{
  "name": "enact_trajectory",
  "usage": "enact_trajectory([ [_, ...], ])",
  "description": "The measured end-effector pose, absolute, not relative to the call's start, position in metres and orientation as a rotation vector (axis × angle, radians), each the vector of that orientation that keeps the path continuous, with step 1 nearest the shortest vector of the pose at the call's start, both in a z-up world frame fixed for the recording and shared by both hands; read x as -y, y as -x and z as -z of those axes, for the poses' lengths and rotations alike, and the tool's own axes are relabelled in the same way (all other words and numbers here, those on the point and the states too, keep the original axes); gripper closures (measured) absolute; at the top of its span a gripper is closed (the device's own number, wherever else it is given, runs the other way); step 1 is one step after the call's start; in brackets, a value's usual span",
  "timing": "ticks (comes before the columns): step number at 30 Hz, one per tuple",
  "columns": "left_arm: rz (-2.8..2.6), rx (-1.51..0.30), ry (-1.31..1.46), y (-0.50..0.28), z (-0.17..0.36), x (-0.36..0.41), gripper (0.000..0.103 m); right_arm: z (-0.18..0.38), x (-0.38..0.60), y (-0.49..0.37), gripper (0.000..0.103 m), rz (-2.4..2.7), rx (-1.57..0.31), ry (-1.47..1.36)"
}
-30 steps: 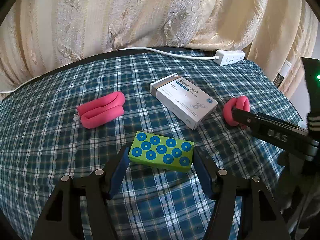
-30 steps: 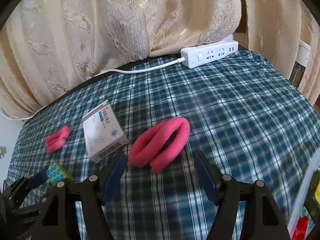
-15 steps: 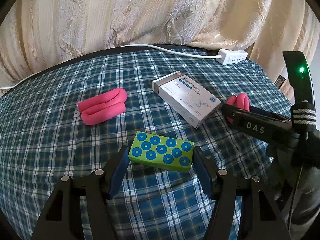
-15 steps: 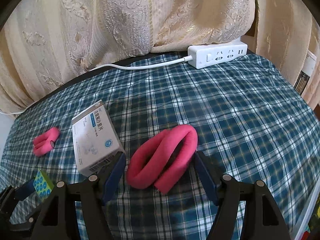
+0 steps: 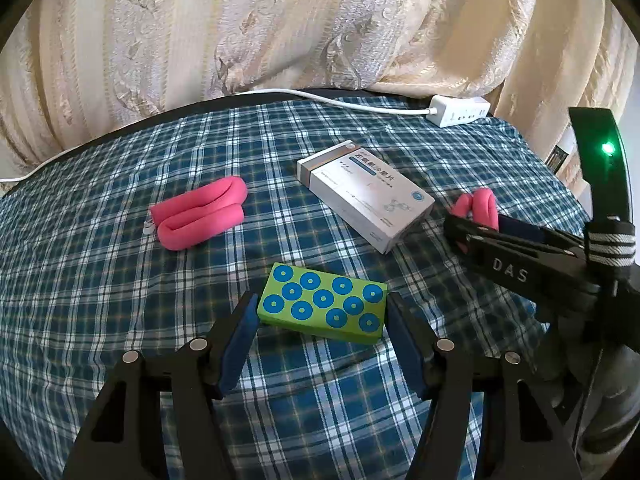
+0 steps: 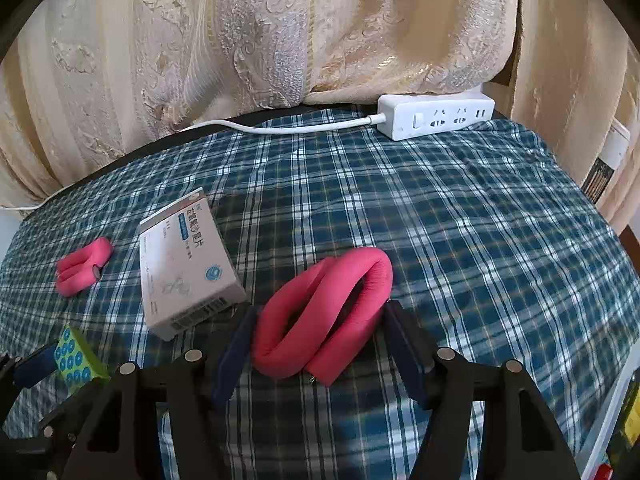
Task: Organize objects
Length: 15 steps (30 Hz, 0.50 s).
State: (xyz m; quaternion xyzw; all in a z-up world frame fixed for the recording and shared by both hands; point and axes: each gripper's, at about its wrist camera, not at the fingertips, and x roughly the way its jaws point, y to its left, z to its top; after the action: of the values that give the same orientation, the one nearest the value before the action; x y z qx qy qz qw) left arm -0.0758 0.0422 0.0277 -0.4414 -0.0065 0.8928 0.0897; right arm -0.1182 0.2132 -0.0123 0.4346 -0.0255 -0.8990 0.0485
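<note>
1. Straddling with both open claws: our left claw (image 5: pixel 320 316) brackets the green blue-dotted rectangular block (image 5: pixel 323 308); our right claw (image 6: pixel 318 344) brackets the pink folded foam tube (image 6: pixel 324 316).
2. Next, we judge, close both and lift.

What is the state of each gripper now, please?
Left gripper: open, its fingers on either side of the green box.
Right gripper: open, its fingers on either side of the pink foam loop.
</note>
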Motion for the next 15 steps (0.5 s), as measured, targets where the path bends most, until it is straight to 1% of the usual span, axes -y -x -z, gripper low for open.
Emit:
enact_trajectory([
  [15,-2.627,-0.012,1.283,0.068,-0.031,-0.052,0.039,0.004,-0.229,0.076,0.035,2.733,0.168,-1.291],
])
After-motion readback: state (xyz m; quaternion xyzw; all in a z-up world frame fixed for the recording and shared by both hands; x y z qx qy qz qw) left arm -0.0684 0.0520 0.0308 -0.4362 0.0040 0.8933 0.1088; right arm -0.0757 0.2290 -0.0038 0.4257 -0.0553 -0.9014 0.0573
